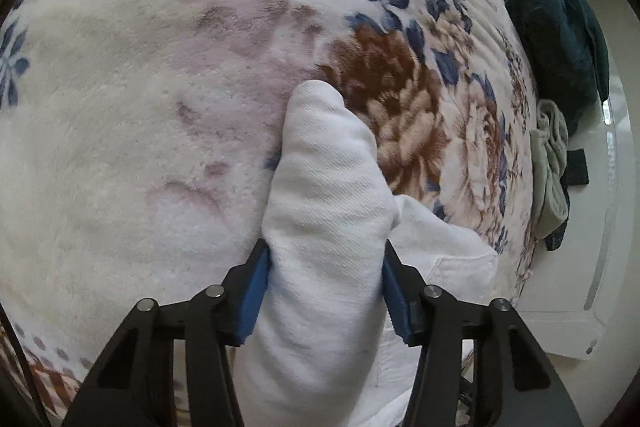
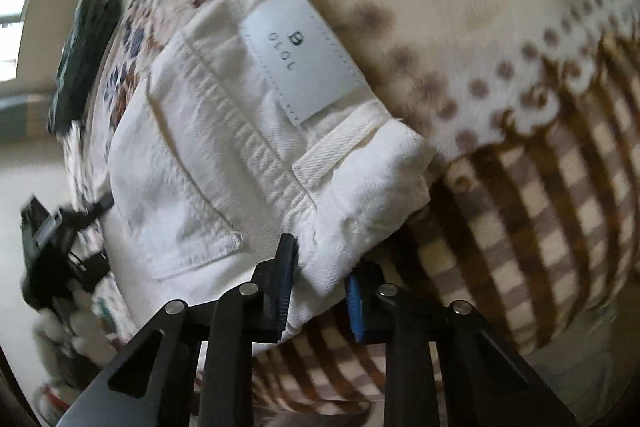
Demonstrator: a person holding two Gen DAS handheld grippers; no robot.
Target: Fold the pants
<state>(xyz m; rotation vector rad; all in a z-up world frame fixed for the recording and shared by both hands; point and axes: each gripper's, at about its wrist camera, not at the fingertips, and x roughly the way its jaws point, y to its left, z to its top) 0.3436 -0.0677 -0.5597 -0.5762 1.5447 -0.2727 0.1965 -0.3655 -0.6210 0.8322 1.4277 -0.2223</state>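
White denim pants [image 1: 328,187] lie on a fleecy floral blanket [image 1: 132,99]. In the left wrist view a thick rolled fold of them rises between the blue pads, and my left gripper [image 1: 326,291] is shut on it, both pads pressed into the cloth. In the right wrist view the waistband end of the pants [image 2: 224,155] shows a back pocket, a belt loop and a pale label [image 2: 300,59]. My right gripper [image 2: 320,287] is shut on the folded waistband corner, which sits between its fingers.
A dark teal garment [image 1: 548,27] and a grey-green garment [image 1: 554,167] lie at the blanket's right edge, by a white surface [image 1: 580,287]. The blanket's brown checked border [image 2: 540,207] lies right of the waistband. Dark objects [image 2: 84,59] sit at the left edge.
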